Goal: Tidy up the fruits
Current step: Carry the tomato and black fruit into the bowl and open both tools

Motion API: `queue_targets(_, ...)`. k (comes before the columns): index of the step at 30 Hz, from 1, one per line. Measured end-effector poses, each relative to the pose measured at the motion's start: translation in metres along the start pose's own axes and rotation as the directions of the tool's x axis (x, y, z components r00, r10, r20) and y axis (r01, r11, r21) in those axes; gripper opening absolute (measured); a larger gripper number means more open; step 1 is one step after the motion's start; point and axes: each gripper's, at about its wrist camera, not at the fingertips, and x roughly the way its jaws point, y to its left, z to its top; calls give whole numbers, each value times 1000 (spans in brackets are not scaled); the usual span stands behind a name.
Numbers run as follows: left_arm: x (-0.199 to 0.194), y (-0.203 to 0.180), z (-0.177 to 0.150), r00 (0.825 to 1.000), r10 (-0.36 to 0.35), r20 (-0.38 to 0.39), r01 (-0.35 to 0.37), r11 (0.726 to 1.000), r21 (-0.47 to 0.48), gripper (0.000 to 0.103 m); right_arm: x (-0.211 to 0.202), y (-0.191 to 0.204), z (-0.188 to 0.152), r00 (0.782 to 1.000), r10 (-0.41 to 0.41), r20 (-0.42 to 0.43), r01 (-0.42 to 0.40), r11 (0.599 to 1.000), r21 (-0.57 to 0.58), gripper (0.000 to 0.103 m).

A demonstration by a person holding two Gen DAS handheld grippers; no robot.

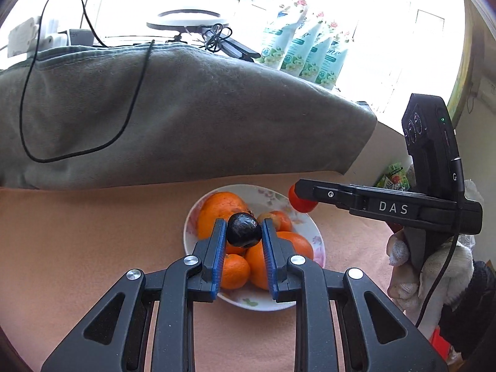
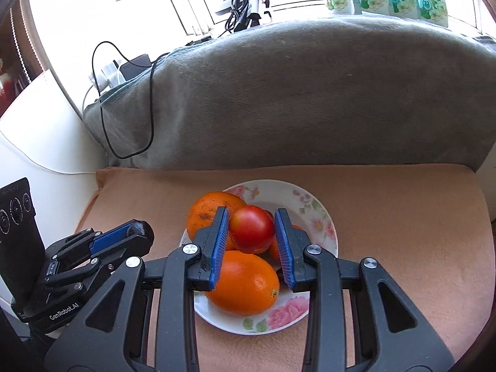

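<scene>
A floral white plate (image 1: 305, 226) (image 2: 313, 207) sits on a peach cloth and holds several oranges (image 1: 221, 210) (image 2: 243, 282). My left gripper (image 1: 243, 231) is shut on a dark, almost black round fruit (image 1: 243, 230) and holds it above the plate. My right gripper (image 2: 251, 231) is shut on a red tomato-like fruit (image 2: 251, 229) above the plate. In the left wrist view the right gripper (image 1: 302, 200) comes in from the right with the red fruit (image 1: 299, 206) at its tip. In the right wrist view the left gripper (image 2: 136, 232) is at the lower left.
A grey blanket-covered bulk (image 1: 186, 108) (image 2: 294, 93) rises right behind the plate, with a black cable (image 1: 77, 148) across it. Green-and-white pouches (image 1: 303, 52) and a ring lamp (image 1: 189, 21) stand on the sill behind. A white wall panel (image 2: 37, 142) lies left.
</scene>
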Motion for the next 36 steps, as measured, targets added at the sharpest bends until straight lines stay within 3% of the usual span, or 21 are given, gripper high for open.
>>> queue_targets(4,12,-10,3,1000,-8,-14,9,1000,15,21,9,-15,3,1000,-14,-11,15,1000,24,32)
queue_targets(12,28,-22,5,999,-7,-32,8,999,44,21,30,-42,5,998,38,-49,-33,994,106,32)
queue_targets(23,32,-27,5,999,-3,-35,6,998,63,22,31,-47,7,995,87,-46,-80,988,131,32)
queue_targets(25,31,-28,5,999,2,-35,1,998,66,25,28,-45,8,995,88,-41,-82,988,132,36)
queue_targets(27,29,-28,5,999,1,-33,1,998,66,30,24,-44,8,996,81,-32,-76,989,128,56)
queue_targets(28,28,-28,5,1000,0,-31,2,998,66,30,21,-43,8,997,77,-24,-74,990,124,59)
queue_targets(30,25,-29,5,1000,1,-27,0,998,67,33,15,-40,7,997,75,-11,-73,991,113,60)
queue_targets(32,21,-28,4,1000,6,-21,-5,998,67,45,10,-36,5,998,68,-4,-67,992,105,61)
queue_targets(36,12,-26,3,1000,9,-16,-8,998,58,46,-7,-29,-2,999,42,25,-44,995,88,74)
